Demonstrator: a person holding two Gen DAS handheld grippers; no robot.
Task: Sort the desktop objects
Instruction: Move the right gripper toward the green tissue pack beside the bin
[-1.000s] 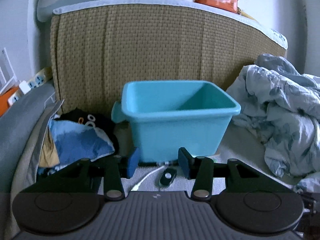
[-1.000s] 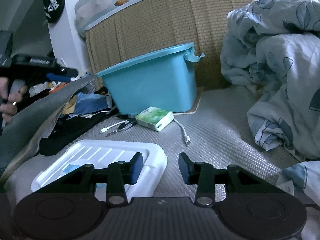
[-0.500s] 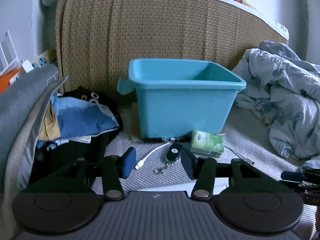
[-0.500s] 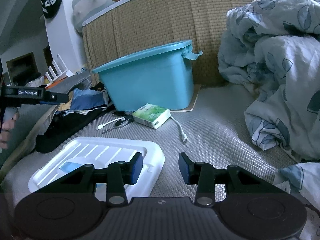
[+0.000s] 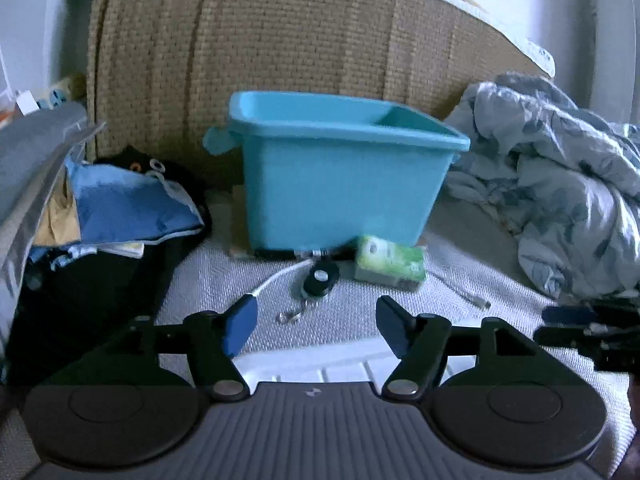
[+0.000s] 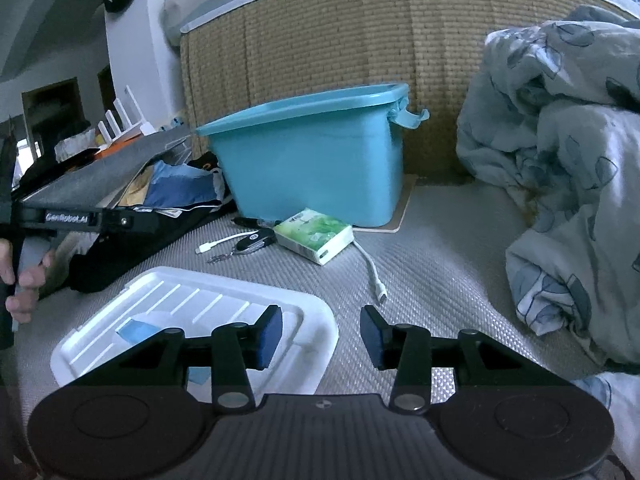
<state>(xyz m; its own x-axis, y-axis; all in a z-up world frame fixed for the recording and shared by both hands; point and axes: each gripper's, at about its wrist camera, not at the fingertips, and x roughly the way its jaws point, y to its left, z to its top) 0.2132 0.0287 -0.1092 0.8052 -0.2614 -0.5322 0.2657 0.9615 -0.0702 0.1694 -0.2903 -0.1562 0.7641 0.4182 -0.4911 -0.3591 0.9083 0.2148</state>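
A turquoise bin [image 5: 344,184] [image 6: 316,160] stands against the woven headboard. In front of it lie a green tissue pack [image 5: 390,264] [image 6: 316,238], a black key fob [image 5: 320,278] [image 6: 254,240] with its clip, a white cable [image 5: 276,278] [image 6: 372,270] and a dark pen [image 6: 256,222]. A white lid [image 6: 192,316] lies nearer, with something blue on it. My left gripper [image 5: 316,326] is open and empty, short of the key fob. My right gripper [image 6: 321,336] is open and empty at the lid's right edge.
A crumpled grey floral duvet [image 5: 560,200] [image 6: 560,168] fills the right. Blue and black clothes [image 5: 120,208] and a grey pillow [image 5: 32,152] pile at the left. The left gripper's body [image 6: 92,218] shows in the right wrist view.
My left gripper has pulled back and down from the bin, bringing the key fob, cable and tissue pack into view, and its jaws opened wider. My right gripper barely moved.
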